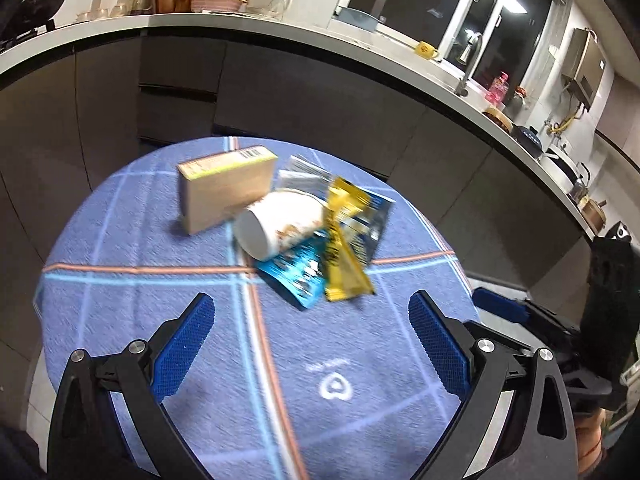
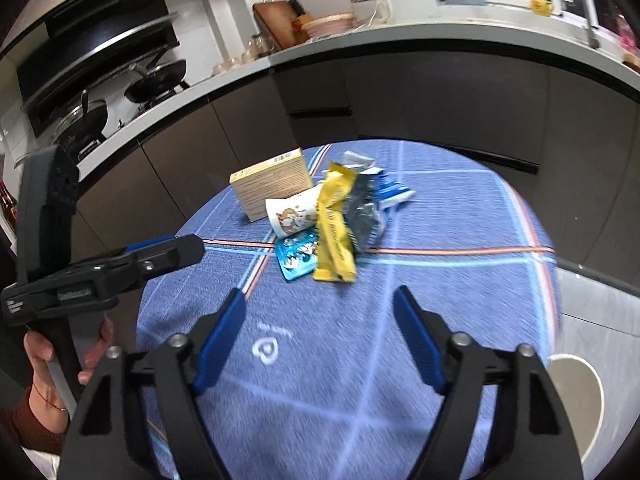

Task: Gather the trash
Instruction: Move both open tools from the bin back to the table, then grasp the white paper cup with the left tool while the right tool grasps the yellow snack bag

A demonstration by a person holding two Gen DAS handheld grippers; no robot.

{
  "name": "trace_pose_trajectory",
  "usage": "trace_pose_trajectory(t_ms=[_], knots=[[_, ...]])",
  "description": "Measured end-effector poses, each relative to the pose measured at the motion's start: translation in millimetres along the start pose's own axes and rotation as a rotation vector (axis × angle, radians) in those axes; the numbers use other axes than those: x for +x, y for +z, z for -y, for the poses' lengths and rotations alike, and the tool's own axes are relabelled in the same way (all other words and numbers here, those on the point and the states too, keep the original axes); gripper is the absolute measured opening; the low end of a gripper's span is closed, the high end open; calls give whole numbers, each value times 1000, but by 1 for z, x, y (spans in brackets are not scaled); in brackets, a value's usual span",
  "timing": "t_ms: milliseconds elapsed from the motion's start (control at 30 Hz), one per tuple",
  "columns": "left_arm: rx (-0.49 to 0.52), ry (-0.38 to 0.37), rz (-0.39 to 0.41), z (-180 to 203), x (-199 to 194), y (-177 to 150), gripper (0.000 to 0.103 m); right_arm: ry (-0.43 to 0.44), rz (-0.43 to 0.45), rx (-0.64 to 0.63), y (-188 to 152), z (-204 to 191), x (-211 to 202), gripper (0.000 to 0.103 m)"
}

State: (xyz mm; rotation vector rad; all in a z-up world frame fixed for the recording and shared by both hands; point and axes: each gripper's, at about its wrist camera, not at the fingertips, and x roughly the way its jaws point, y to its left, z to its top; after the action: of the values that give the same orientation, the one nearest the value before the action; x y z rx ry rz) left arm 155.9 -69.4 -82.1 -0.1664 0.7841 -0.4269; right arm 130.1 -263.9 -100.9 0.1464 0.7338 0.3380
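From the left wrist: a round table (image 1: 120, 320) under blue plaid cloth, dark kitchen cabinets (image 1: 280, 92) behind. Mid-table, one cardboard box (image 1: 224, 188), one tipped paper cup (image 1: 276, 224), one yellow wrapper (image 1: 344, 256), two blue-silver wrappers. The left gripper (image 1: 312, 316) is spread, empty.

From the right wrist: the same heap; the right gripper (image 2: 320, 312) gapes, nothing between.

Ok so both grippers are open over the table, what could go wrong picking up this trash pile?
1. The paper cup lies on its side across the blue wrapper; pulling that wrapper may roll the cup off.
2. The yellow wrapper overlaps the silver packet, so one grab may drag both.
3. The left gripper and right gripper may collide.
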Motion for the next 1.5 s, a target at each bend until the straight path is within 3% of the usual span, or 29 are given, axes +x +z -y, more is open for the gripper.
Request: trace_pose_trajectory(t_ms=[133,333,533,567,600,633,700,733,767,800,1000,1400,1500], knots=[[-21,-2,-17,-22,11,8,86,-4,-41,-15,10,-4,40,54],[-10,-6,-64,-37,40,19,76,-27,-76,-23,21,-3,84,41],[11,-14,-90,-35,68,34,71,-57,-94,-40,29,-4,115,38],[14,-11,-90,-35,72,36,71,-61,-97,-43,29,-4,117,33],[19,-5,-89,-36,77,39,71,-63,-102,-45,29,-3,120,12],[27,1,-90,-36,81,42,71,-63,-107,-39,29,0,121,7],[55,21,-91,-36,91,49,75,-60,-95,-30,28,2,116,6],[70,27,-90,-36,95,52,80,-60,-89,-30,28,3,114,6],[87,39,-86,-36,100,56,93,-60,-78,-29,27,3,108,6],[92,47,-79,-36,104,59,95,-60,-70,-28,26,4,102,6],[68,-3,-129,-38,131,70,94,-52,-36,-9,16,5,70,6],[93,1,-179,-24,161,71,94,-55,-32,21,6,7,50,6],[94,2,-170,-23,159,70,90,-54,-32,28,8,7,50,6]])
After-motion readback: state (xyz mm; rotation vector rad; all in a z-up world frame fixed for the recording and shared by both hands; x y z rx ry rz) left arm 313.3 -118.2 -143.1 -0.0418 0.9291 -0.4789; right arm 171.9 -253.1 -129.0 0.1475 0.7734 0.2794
